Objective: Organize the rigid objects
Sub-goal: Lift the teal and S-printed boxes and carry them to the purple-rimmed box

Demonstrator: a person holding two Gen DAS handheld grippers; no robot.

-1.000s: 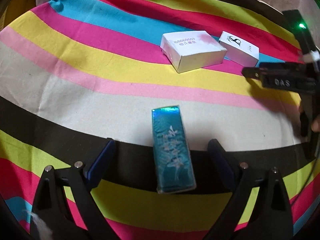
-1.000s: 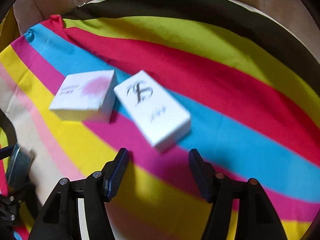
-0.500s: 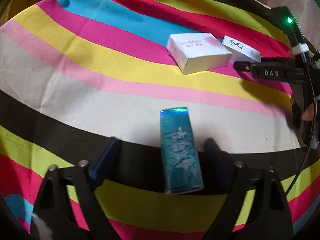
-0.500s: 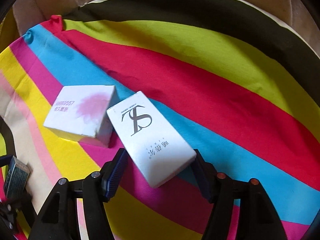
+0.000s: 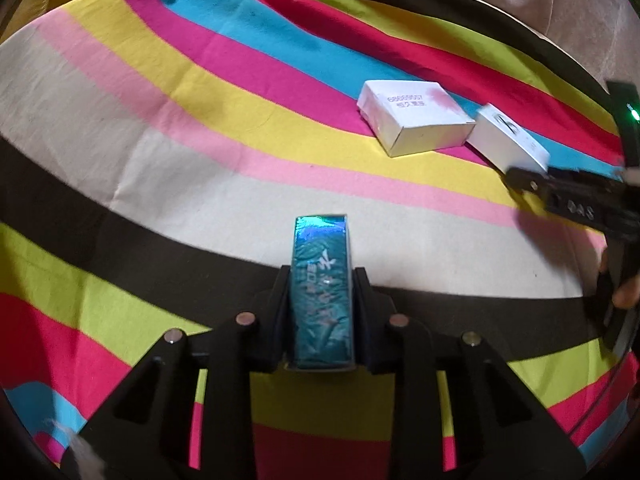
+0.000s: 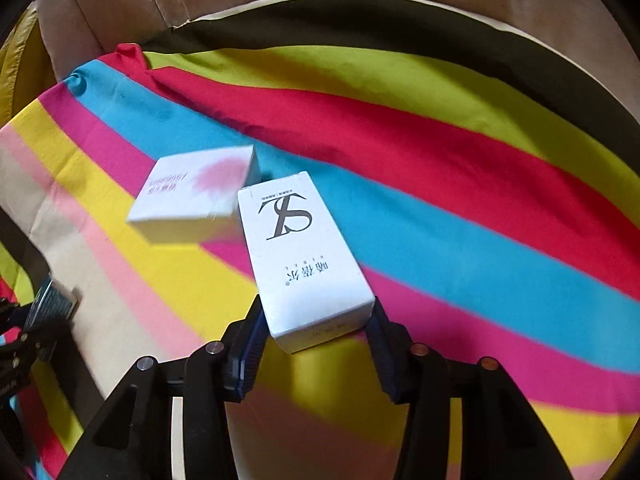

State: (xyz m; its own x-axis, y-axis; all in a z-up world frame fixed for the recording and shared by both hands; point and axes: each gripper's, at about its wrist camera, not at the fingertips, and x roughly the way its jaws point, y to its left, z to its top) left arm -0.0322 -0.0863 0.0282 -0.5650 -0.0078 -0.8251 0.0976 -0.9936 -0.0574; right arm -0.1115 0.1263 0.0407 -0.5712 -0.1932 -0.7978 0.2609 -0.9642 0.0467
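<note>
Progress is early: the teal box (image 5: 323, 292), lower centre, is clamped by the closing left gripper (image 5: 322, 312). The monogram box (image 6: 302, 256), centre frame, is apparently pinched by the closing right gripper (image 6: 316, 334). The pink-marked box (image 6: 196, 194) is left untouched.

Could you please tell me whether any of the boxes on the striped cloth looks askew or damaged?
Nothing looks damaged. The white box with the pink blotch and the white lettered box lie at different angles, corners nearly meeting.
</note>
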